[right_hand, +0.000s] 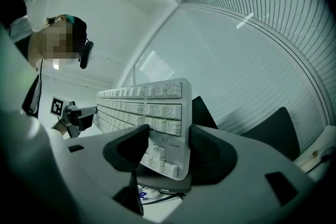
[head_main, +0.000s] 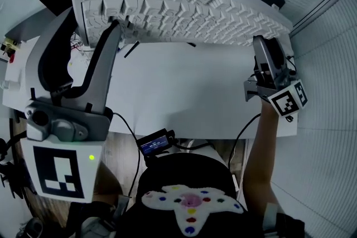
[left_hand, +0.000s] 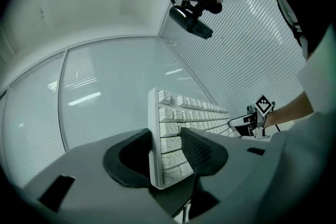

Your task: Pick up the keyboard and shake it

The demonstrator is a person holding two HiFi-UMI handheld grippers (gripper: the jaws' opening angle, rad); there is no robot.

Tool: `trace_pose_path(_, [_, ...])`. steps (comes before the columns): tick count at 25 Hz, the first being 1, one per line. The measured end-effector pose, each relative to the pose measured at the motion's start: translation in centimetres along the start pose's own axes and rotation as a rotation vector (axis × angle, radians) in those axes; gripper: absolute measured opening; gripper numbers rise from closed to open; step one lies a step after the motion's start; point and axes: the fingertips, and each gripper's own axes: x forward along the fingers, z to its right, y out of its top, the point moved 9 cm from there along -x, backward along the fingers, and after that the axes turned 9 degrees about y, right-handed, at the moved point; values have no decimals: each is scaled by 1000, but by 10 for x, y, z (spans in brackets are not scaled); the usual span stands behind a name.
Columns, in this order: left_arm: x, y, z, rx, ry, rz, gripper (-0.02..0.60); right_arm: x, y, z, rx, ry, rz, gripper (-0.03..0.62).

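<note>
Head view showed the white, full-size plastic keyboard (head_main: 178, 8) with relief-patterned keycaps held clear above the white table (head_main: 184, 92), tilted so its keys faced the camera. The left gripper (head_main: 113, 28) reached up to one short end and the right gripper (head_main: 261, 44) to the other, so the board spanned from one pair of jaws to the other.

Left gripper view showed the jaws of the left gripper (left_hand: 165, 147) narrowed to the board's thickness and pinching the keyboard (left_hand: 176, 126) edge-on. One pad lay on the flat underside and the other on the keycaps. The rest of the board ran out beyond the fingertips toward the right gripper (left_hand: 247, 123).

Right gripper view showed the same kind of grip. The right gripper (right_hand: 168, 144) was clamped across the keyboard (right_hand: 147, 107) near its corner, keys against one pad and back against the other, and the length stretched away past the tips toward the left gripper (right_hand: 79, 113).

The board looked stiff and showed no sag between the two grips. It was probably fairly light, with smooth plastic faces that could slide out between the pads under a sharp shake. The keycaps give under pressure, so the firmer hold seemed to be deep between the jaws at each short end, where frame as well as keys sat under the pads.
</note>
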Motion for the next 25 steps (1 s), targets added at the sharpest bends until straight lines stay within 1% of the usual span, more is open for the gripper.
trace_pose_path(5, [-1,1,1,-28,15,-17,189,-2,1,0,-2,1,0,245])
trace_pose_path(9, [2,5,0,-47,39,6,189,-1,-2,2,-2,15,14,245])
trace_pose_path(13, [1,6,3,-58,40,-31,189,-3,-2,3,2,20,3,245])
trace_pose_path(18, [1,8,4,-64,41,-55,189,-4,-3,3,2,19,-7,245])
trace_pose_path(25, [1,10,3,-60,52,-67,189,0,-3,4,-5,24,-4,245])
